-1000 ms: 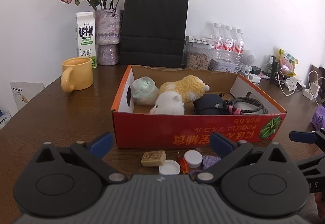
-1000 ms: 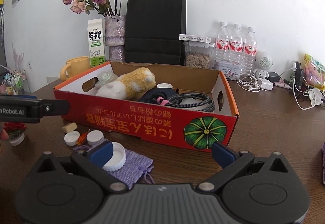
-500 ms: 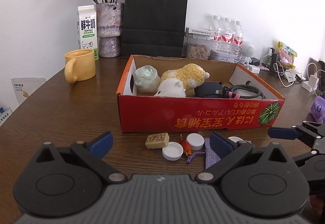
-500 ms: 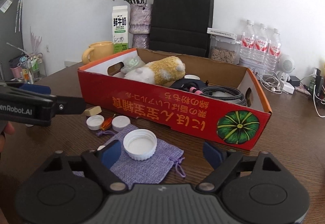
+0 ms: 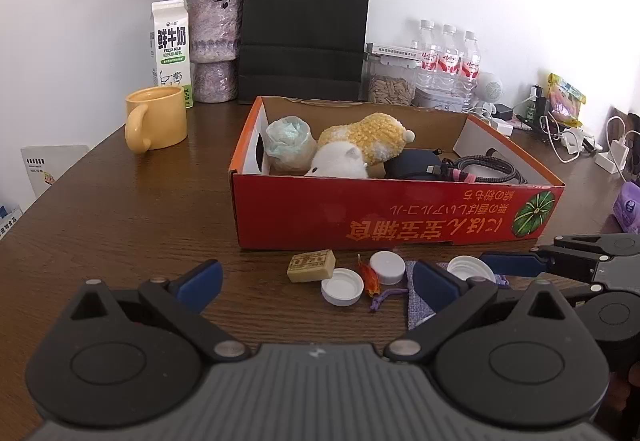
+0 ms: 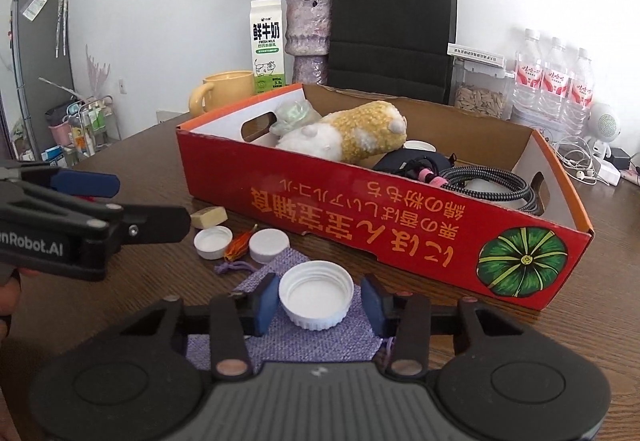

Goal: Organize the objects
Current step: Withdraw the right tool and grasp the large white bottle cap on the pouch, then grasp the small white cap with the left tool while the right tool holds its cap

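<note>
Several items already sit in the red box (image 6: 384, 217), while the right gripper (image 6: 318, 299), jaws just closing, brackets without yet clamping a white cap (image 6: 316, 293); the left gripper (image 5: 316, 281) gapes empty.

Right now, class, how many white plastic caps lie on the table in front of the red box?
3. One large cap lies open side up on the purple pouch between the right gripper's fingers. Two smaller ones sit beside the orange trinket: one open side up, one closed side up. More may be hidden.
</note>
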### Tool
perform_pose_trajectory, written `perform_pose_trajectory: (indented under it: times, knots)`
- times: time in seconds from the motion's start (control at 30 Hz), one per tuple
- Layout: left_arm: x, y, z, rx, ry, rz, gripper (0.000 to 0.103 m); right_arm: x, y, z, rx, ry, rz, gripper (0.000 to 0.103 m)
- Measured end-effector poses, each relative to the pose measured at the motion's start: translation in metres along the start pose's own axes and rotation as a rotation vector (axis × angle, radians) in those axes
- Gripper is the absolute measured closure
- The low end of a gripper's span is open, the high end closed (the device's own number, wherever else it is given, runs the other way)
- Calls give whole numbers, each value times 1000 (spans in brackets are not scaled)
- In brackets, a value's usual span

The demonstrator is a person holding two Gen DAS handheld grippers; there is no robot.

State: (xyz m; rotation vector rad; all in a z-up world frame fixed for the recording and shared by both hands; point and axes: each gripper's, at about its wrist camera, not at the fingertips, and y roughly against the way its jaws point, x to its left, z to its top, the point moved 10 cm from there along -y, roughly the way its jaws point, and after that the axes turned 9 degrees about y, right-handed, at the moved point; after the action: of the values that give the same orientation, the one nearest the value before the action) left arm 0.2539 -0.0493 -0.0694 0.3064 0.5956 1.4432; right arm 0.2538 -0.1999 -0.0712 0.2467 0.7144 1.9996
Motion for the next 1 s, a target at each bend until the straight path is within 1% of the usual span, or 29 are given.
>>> perform_pose_trajectory:
  times: [0.03,0.2,0.33,0.47,0.6,0.63,0.67,0.7,0.77,0.9,0.93,1.0]
  knots:
    - [-1,0,0,1,-2,-1,0,0,1,0,-4,-2,3,64]
    - [-4,-1,-2,12,-10,-6,0,-5,7,2,-26,-15,-4,64]
    - [-10,-2,-5,31,-27,-24,0,-14,12,1,-35,-29,-29,64]
    - [-21,-6,-15,80,-60,-64,0,-26,17,-2,-41,-47,-60,64]
    - [-32,-5,-20,100,-91,-103,0,-36,20,-4,-43,-62,-83,64]
    - [-35,-5,-21,105,-101,-112,2,-38,21,-5,-45,-65,-86,64]
    - [-38,-5,-23,110,-110,-123,7,-39,22,-5,-46,-68,-89,64]
    - [-41,-5,-24,117,-119,-134,9,-40,22,-5,-48,-70,-91,64]
    - [-47,-6,-27,131,-137,-150,20,-42,23,-6,-50,-74,-96,64]
    - [-59,-9,-33,152,-163,-182,29,-44,24,-7,-52,-79,-102,64]
    - [-61,-9,-34,156,-170,-190,33,-45,24,-7,-52,-81,-103,64]
    - [-65,-11,-37,163,-179,-203,36,-46,25,-7,-52,-82,-105,64]
